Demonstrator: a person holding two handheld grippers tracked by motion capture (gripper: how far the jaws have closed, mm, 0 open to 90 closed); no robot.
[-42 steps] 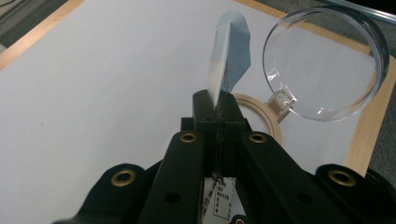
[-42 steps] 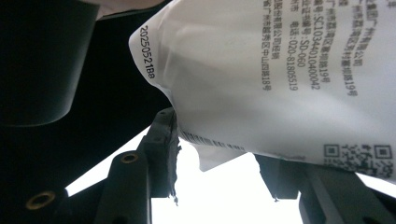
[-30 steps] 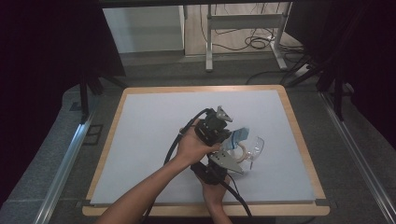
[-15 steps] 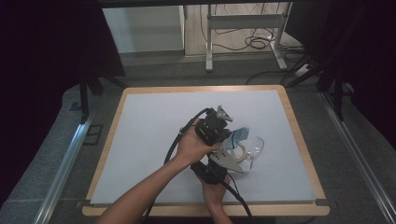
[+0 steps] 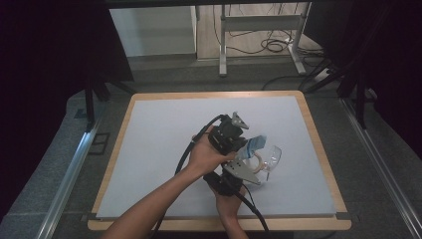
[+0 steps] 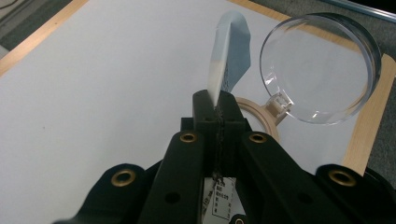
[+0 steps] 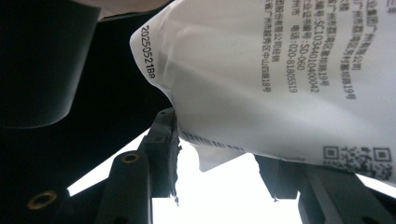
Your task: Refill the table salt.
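A small packet [image 6: 231, 51], pale blue with a white printed back, stands up from my left gripper [image 6: 220, 100], whose jaws are shut on its edge. In the high view the left gripper [image 5: 244, 148] is over the middle of the white board [image 5: 159, 149], held by a hand. My right gripper [image 5: 247, 163] sits just below it, nearer the person. In the right gripper view the packet's printed white lower part [image 7: 261, 79] passes between the jaws of the right gripper [image 7: 219, 154], and the left pad lies against it. A clear round lid [image 6: 320, 70] on a light wooden ring [image 6: 256, 114] lies just right of the packet.
The board's wooden rim [image 5: 318, 144] runs close behind the clear lid [image 5: 270, 157]. Grey floor mats and metal rails flank the board. Black cables trail from both grippers toward the front edge. A metal table frame [image 5: 259, 35] and loose cables stand beyond the far side.
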